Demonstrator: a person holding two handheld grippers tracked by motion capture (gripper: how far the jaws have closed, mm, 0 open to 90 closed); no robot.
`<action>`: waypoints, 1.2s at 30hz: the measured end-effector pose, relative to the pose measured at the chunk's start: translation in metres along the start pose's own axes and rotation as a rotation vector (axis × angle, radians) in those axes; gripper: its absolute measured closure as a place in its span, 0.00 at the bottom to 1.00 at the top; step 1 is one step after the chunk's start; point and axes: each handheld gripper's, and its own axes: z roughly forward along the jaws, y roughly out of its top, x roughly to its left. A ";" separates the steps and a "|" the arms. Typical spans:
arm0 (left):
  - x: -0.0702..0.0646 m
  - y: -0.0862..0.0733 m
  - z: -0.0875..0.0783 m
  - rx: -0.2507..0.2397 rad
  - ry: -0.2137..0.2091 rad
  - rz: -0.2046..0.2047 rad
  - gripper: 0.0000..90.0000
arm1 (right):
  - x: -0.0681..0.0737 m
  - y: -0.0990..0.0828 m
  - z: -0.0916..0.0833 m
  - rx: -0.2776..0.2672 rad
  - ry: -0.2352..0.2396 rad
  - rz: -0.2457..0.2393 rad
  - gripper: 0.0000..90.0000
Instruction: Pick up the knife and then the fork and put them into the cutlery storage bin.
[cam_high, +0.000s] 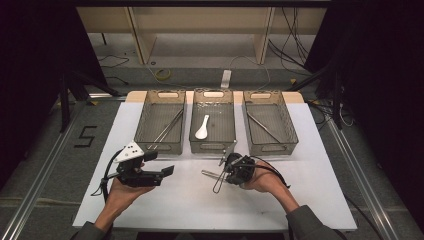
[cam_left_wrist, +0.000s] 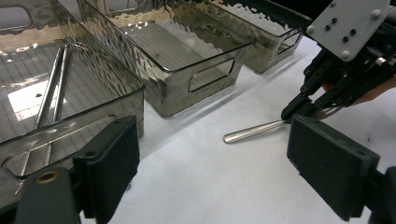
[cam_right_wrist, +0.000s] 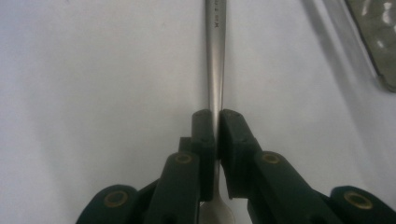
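A metal spoon lies on the white table, its handle (cam_high: 209, 173) pointing left. My right gripper (cam_high: 223, 172) is shut on that handle, just in front of the middle tray. In the right gripper view the two black jaws (cam_right_wrist: 217, 122) pinch the thin steel handle (cam_right_wrist: 215, 56), and the spoon's bowl (cam_right_wrist: 215, 211) shows below them. My left gripper (cam_high: 160, 163) is held at the left, open, with nothing between its pads (cam_left_wrist: 112, 163). From the left gripper view I see the spoon handle (cam_left_wrist: 252, 132) on the table and the right gripper (cam_left_wrist: 293, 112) closed on its far end.
Three clear grey trays stand in a row at the back of the table. The left tray (cam_high: 161, 147) holds long metal sticks (cam_high: 167, 129), the middle tray (cam_high: 212, 146) a white spoon (cam_high: 202, 127), and the right tray (cam_high: 272, 148) a thin metal utensil (cam_high: 263, 127).
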 end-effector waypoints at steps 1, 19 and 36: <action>0.000 0.000 0.000 -0.001 0.000 -0.001 0.18 | -0.001 0.000 -0.001 0.001 0.001 -0.001 0.95; 0.000 0.000 0.000 0.002 0.005 -0.002 0.19 | -0.021 -0.014 -0.024 -0.065 -0.030 0.084 0.95; 0.001 0.000 0.000 0.003 0.006 -0.006 0.19 | -0.037 -0.028 -0.066 -0.173 -0.095 0.133 0.95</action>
